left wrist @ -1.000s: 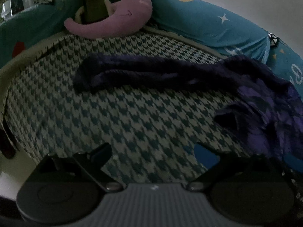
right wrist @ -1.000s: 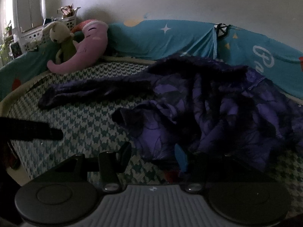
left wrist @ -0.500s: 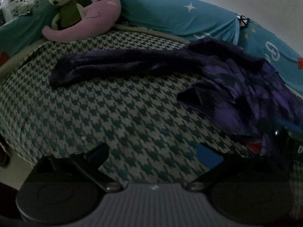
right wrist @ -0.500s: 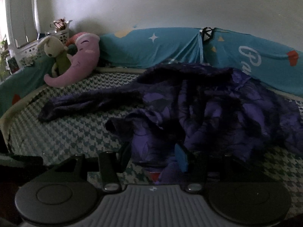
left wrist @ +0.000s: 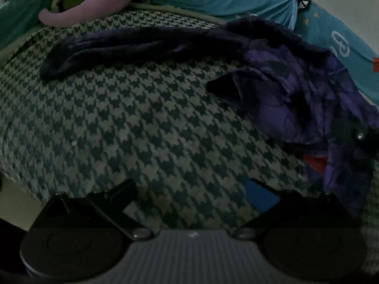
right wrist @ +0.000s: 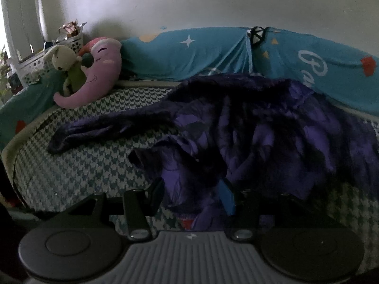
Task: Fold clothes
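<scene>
A crumpled purple garment (right wrist: pixel 260 137) lies on the houndstooth bed sheet (right wrist: pixel 71 170). One long dark part of it (right wrist: pixel 106 127) stretches out to the left. My right gripper (right wrist: pixel 191 185) is shut on a thick bunch of the garment's near edge. A fold with a red tag (right wrist: pixel 187 223) hangs below the fingers. In the left wrist view the garment (left wrist: pixel 284 90) fills the right side, and the right gripper's dark housing (left wrist: pixel 361 137) shows there with cloth hanging from it. My left gripper (left wrist: pixel 191 188) is open over bare sheet (left wrist: pixel 142 123), with nothing between its fingers.
A pink moon plush (right wrist: pixel 99 75) and a pale rabbit plush (right wrist: pixel 66 64) lean at the back left. A teal star-print bumper (right wrist: pixel 189 52) runs along the wall. A white basket (right wrist: pixel 73 40) stands behind the toys. The bed's edge (left wrist: pixel 14 189) drops off at the left.
My left gripper has moved right across the sheet and a little lower, closer to the garment. My right gripper has risen slightly with the cloth still in it.
</scene>
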